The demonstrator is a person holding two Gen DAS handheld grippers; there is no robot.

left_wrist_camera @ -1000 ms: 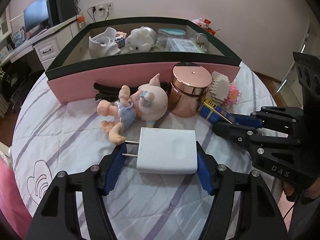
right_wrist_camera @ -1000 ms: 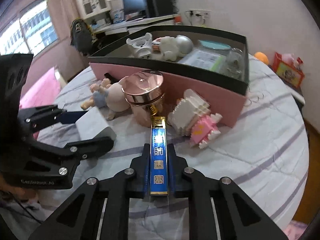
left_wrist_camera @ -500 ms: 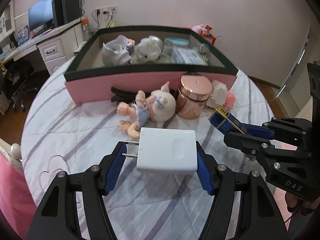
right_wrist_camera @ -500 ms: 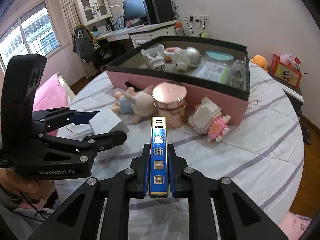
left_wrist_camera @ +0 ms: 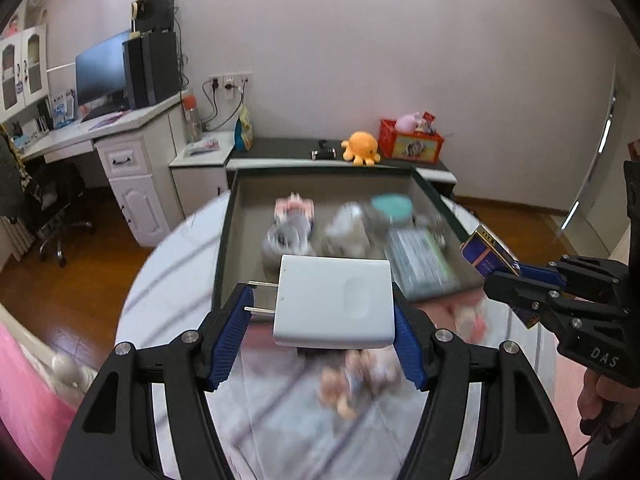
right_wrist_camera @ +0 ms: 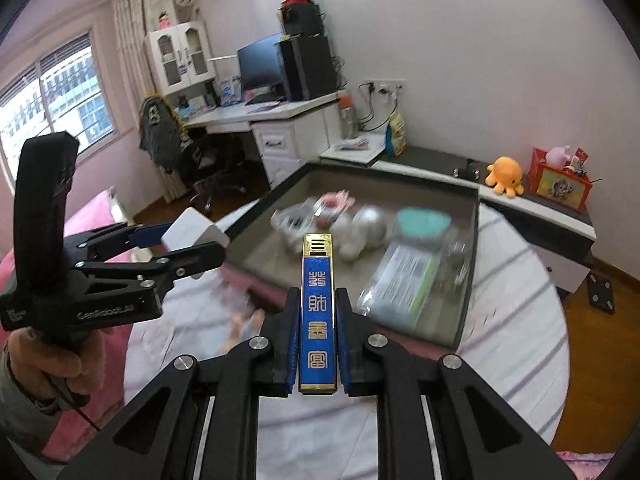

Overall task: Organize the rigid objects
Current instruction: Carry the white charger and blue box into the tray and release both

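Left wrist view:
Left gripper (left_wrist_camera: 322,312): clamped on white charger (left_wrist_camera: 334,304), held over box (left_wrist_camera: 222,240) edge.
Surface: round table (left_wrist_camera: 168,280), striped white cloth.
Room: desk (left_wrist_camera: 68,136), monitor (left_wrist_camera: 102,68), wooden floor.

Right wrist view:
Right gripper (right_wrist_camera: 317,344): pinching blue bar (right_wrist_camera: 317,320).
Box (right_wrist_camera: 472,264): blurred items inside.
Room: window (right_wrist_camera: 52,92), orange octopus (right_wrist_camera: 505,174).

Right tongs (right_wrist_camera: 318,322) clamping slim blue gold-lettered box (right_wrist_camera: 317,320), left tongs (right_wrist_camera: 188,246) gripping white charger (right_wrist_camera: 192,230), dark storage box (right_wrist_camera: 468,264) beyond
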